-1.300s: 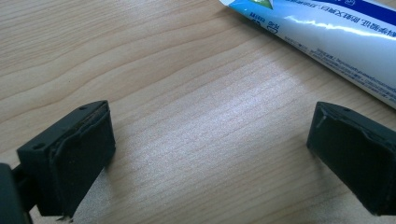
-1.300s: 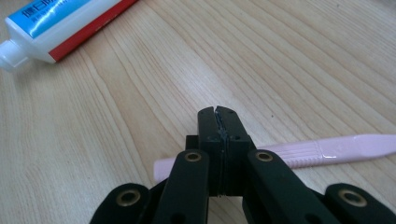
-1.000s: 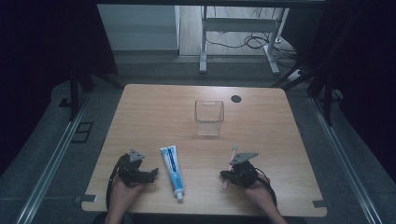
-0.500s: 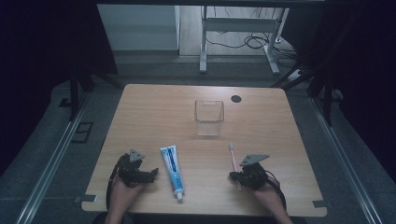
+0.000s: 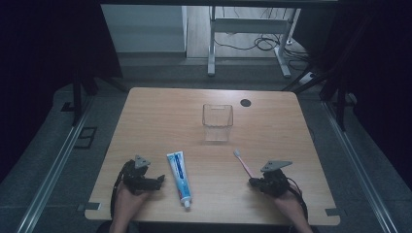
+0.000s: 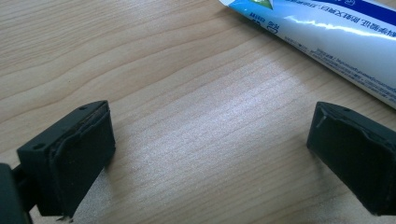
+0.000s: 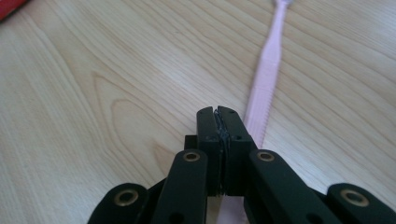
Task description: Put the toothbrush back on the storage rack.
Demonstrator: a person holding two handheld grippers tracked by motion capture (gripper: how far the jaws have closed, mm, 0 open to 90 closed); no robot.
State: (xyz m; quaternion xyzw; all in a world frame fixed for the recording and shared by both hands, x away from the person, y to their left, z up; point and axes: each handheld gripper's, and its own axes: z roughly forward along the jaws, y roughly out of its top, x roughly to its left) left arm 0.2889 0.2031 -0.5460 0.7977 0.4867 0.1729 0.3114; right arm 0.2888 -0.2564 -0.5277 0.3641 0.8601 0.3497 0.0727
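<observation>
Overhead and gripper-mounted views of a wooden table (image 5: 145,126) with both grippers resting near its front edge. The right gripper (image 7: 218,122) has its jaws pressed together with nothing between them; the pink toothbrush (image 5: 242,163) lies flat on the table just beside it, the handle end passing under the gripper's right side in the right gripper view and the bristle head pointing away toward the clear plastic cup (image 5: 217,122). The long axis of the toothbrush therefore runs nearly in line with the jaws but offset to one side, so a grasp would probably call for opening and a small sideways shift. The left gripper (image 6: 210,154) stands spread wide over bare wood, with the toothpaste tube (image 5: 179,174) lying lengthwise just beside it. The right hand is clearly nearer the toothbrush.
</observation>
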